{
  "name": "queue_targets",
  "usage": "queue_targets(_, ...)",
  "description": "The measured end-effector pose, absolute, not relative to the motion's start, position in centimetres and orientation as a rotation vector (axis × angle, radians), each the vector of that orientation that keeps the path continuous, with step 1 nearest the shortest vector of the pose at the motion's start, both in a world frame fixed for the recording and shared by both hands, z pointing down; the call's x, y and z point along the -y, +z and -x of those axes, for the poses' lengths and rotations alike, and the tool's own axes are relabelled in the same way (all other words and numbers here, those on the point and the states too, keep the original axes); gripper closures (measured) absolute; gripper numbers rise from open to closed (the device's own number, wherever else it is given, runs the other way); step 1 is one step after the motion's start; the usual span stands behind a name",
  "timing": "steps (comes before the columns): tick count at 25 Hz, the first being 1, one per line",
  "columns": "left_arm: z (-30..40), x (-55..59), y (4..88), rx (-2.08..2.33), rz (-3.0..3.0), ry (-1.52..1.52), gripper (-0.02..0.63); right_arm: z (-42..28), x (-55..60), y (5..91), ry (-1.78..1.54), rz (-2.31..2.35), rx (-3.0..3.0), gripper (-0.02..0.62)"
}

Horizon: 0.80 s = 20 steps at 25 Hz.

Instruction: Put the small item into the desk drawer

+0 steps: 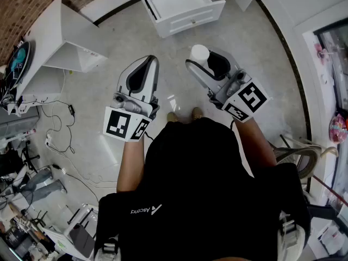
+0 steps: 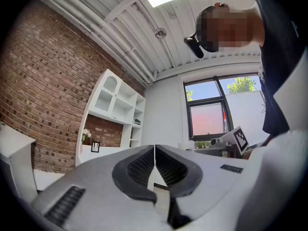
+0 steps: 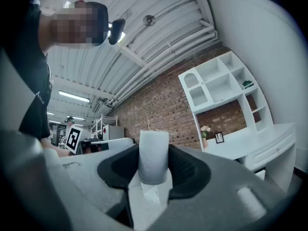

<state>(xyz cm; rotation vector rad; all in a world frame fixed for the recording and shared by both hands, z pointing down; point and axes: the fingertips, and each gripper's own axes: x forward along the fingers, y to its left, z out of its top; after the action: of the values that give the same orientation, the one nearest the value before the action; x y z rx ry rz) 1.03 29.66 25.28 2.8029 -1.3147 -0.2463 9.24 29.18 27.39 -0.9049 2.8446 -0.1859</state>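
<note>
My right gripper (image 1: 208, 63) is shut on a small white cylinder (image 1: 199, 54), which stands up between its dark pads (image 3: 185, 170); in the right gripper view the cylinder (image 3: 153, 155) fills the gap between the jaws. My left gripper (image 1: 145, 69) is shut with nothing in it, its pads (image 2: 139, 170) meeting along a thin line. Both grippers point upward, held in front of the person's body. The white desk drawer (image 1: 182, 7) stands pulled out and bare inside, ahead of the grippers at the top of the head view.
A white desk with shelving (image 1: 60, 42) stands at the left, against a brick wall (image 1: 22, 4). Cables (image 1: 60, 129) and clutter lie on the grey floor at the left. A wicker chair (image 1: 304, 156) stands at the right. White shelves (image 3: 226, 88) show in the right gripper view.
</note>
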Motion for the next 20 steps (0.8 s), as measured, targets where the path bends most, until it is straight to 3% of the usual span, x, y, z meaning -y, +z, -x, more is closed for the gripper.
queue_targets(20, -6.6, -24.8, 24.8, 1.458, -2.810, -0.185, 0.601, -16.5, -25.3, 26.5, -0.136, 0.841, -2.835, 0.419)
